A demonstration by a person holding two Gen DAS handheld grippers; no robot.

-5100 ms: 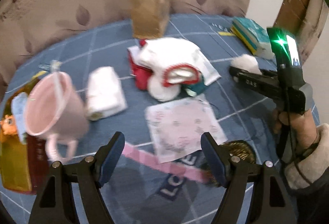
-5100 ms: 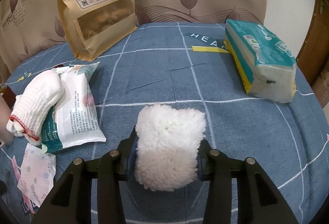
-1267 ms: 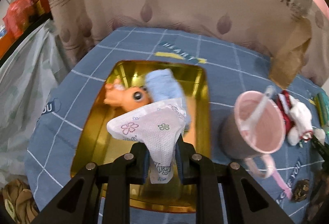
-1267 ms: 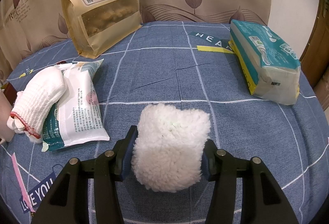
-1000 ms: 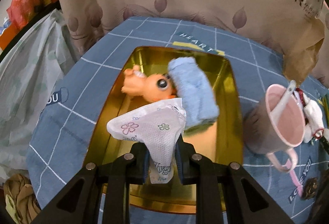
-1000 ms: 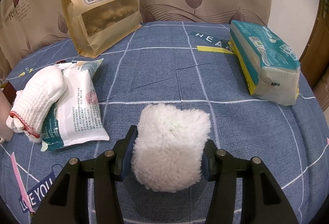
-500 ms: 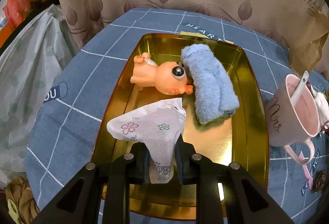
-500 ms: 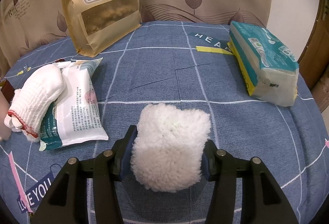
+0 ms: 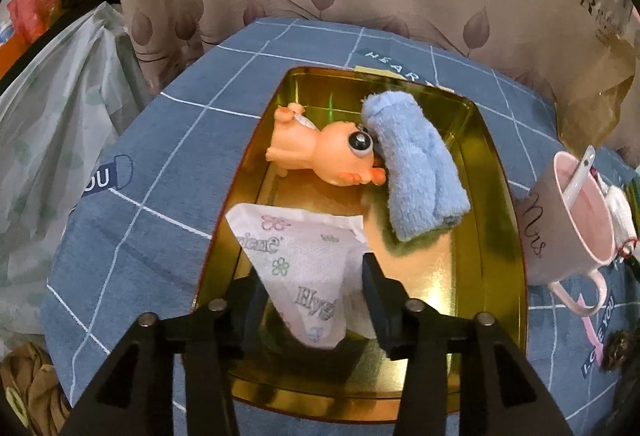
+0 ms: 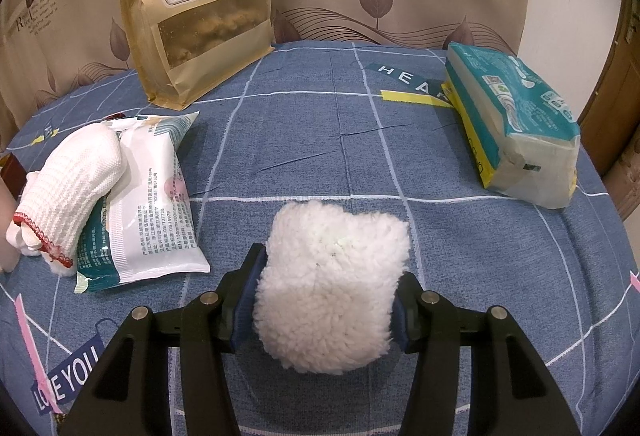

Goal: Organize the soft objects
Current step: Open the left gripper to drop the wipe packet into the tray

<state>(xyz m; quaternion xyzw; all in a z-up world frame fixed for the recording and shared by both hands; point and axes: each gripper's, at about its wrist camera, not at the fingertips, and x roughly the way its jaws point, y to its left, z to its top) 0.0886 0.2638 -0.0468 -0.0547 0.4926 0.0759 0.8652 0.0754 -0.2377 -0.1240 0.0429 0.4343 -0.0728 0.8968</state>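
In the left wrist view, my left gripper hangs over the near end of a gold tray. Its jaws are opening, and a white flower-printed tissue packet sags loose between them, tipping into the tray. An orange toy animal and a rolled blue towel lie further back in the tray. In the right wrist view, my right gripper is shut on a white fluffy pad, just above the blue checked tablecloth.
A pink mug with a spoon stands right of the tray. A white knit glove rests on a wipes pack at the left. A brown snack bag stands behind. A teal tissue pack lies at the right.
My left gripper's jaws have spread apart and the tissue packet has slipped down and unfolded between them. The tray looks closer. My right gripper and the fluffy pad have not moved.
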